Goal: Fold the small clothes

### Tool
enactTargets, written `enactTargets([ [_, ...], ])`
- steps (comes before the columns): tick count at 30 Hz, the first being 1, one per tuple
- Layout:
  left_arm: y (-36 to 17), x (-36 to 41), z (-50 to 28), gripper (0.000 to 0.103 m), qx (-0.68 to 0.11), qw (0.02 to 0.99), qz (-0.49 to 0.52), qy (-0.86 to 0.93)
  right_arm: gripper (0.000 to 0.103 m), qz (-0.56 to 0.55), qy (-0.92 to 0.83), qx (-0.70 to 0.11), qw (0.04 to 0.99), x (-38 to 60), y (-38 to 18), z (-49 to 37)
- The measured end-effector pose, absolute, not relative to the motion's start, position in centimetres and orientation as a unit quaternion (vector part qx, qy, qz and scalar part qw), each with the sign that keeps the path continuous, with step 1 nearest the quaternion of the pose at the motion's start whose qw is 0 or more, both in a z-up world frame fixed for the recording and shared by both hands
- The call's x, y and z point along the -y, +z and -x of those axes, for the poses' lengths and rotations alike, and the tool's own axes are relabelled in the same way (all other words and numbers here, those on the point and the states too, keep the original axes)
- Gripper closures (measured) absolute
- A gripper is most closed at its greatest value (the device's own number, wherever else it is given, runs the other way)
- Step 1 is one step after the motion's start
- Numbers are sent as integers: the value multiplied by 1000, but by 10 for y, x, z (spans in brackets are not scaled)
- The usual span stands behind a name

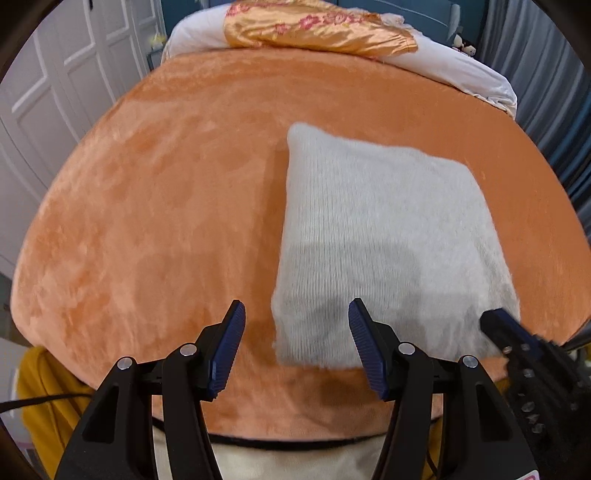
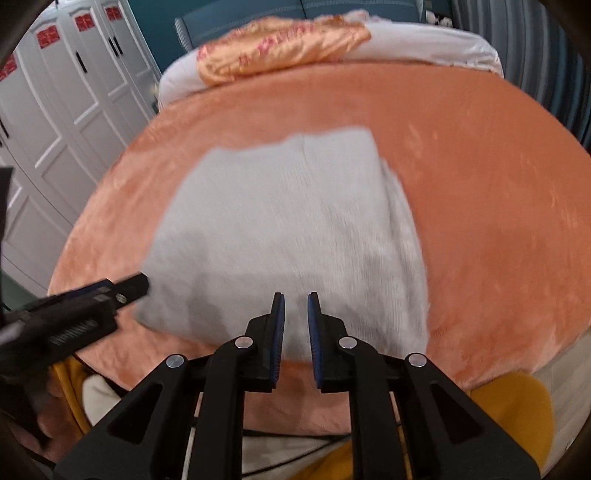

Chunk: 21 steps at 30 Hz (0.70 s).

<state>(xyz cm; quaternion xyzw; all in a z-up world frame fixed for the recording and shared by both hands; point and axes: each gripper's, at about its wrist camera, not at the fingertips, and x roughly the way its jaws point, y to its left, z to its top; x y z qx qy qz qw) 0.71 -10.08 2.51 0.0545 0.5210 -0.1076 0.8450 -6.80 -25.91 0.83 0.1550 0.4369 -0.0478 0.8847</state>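
A fuzzy white knit garment (image 1: 384, 229) lies folded into a rough rectangle on the orange plush bedspread (image 1: 166, 192); it also shows in the right wrist view (image 2: 280, 221). My left gripper (image 1: 295, 314) is wide open and empty, above the garment's near left corner. My right gripper (image 2: 295, 302) hovers over the garment's near edge with its jaws a narrow gap apart and nothing between them. The right gripper shows at the right edge of the left wrist view (image 1: 509, 325). The left gripper shows at the left of the right wrist view (image 2: 125, 288).
An orange satin pillow (image 1: 314, 26) and a white pillow (image 1: 461, 70) lie at the head of the bed. White wardrobe doors (image 2: 62, 96) stand to the left. Yellow cloth (image 1: 40, 391) hangs below the bed's near edge. Grey curtains (image 1: 554, 74) are on the right.
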Motion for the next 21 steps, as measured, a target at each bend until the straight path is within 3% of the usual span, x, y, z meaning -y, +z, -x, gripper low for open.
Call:
enactTargets([
  [4,25,108,-18,45,-510,851,-69,-99,90,-148,-37,-440,885,257,8,44],
  [8,9,113,-31,45,-513,849,-84,-88,91,-131,-29,-488,863,246,-32,23],
  [13,8,117,-34,42,-513,849,-91,-86,90,-142,-40,-438,887,253,9,45],
  [18,0,123,-37,42,-516,846,-102,-82,87,-179,-89,-444,873,296,3,62],
  [21,0,125,-37,42,-516,846,-105,-78,80,-209,-100,-424,876,314,13,65],
])
